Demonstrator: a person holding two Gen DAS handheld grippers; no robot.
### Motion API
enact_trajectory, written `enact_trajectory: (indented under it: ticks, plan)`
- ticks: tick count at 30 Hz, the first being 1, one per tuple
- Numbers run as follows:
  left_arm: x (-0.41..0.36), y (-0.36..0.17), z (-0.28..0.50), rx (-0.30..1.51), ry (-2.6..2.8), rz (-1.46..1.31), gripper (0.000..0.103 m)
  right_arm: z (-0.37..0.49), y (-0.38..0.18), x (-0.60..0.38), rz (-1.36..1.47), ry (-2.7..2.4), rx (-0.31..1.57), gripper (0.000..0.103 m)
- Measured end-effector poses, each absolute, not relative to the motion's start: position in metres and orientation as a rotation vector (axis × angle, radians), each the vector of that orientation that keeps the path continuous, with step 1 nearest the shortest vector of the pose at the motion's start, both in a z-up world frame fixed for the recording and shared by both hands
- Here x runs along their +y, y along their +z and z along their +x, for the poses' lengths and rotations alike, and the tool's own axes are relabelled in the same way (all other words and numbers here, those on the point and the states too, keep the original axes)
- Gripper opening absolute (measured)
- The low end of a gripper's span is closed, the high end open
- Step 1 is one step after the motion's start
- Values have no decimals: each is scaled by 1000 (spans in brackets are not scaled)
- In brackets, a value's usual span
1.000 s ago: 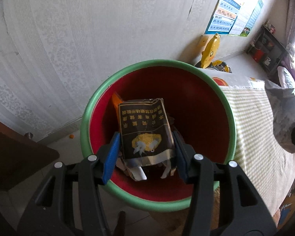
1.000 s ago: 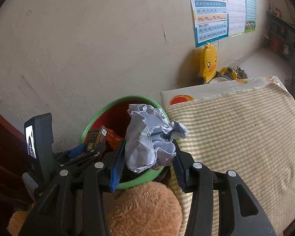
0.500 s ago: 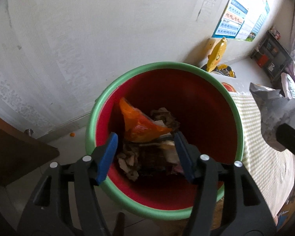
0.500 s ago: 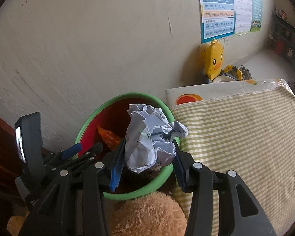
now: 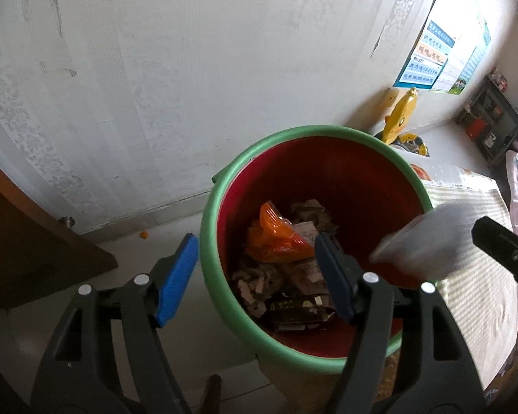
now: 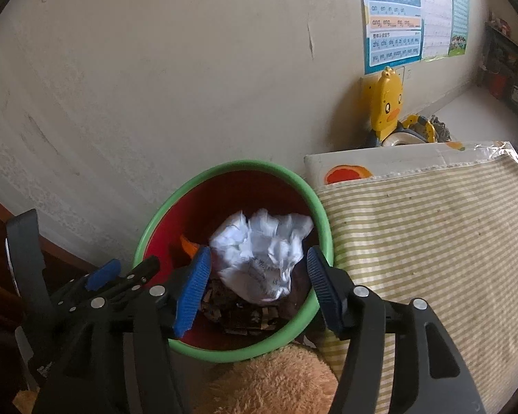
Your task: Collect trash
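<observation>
Right gripper [image 6: 257, 284] jaws opening, crumpled white paper ball [image 6: 262, 255] loose between, over green-rimmed red plastic bucket [image 6: 324, 220]; left gripper [image 5: 255, 276] opening, empty.

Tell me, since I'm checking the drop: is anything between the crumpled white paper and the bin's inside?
Nothing visible is. The crumpled white paper is between the opening jaws of the right gripper, pads clear of it, already within the green rim of the bin. Below lies only earlier trash, like the orange wrapper.

Black grippers [image 6: 257, 283], blue fingers [image 6: 193, 286]
</observation>
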State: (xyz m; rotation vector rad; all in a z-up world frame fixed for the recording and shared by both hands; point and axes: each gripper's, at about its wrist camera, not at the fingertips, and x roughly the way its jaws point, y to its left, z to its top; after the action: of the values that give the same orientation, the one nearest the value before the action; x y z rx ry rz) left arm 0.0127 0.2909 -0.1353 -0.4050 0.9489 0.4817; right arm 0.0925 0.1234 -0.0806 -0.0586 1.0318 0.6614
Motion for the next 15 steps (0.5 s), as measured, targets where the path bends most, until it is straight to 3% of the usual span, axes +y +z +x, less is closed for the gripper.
enact_trajectory:
  ticks: [7,9,15]
  plan:
    - [269,-120,12,930,444,-382,70,90,-70,88,-6,617,1012,58]
    - [257,-114,15,920,411,-375,71,87,-65,69,-5,591,993,62]
    - [187,-87,28,860,225,-295,76,70,-34,-41,76,401,908,68]
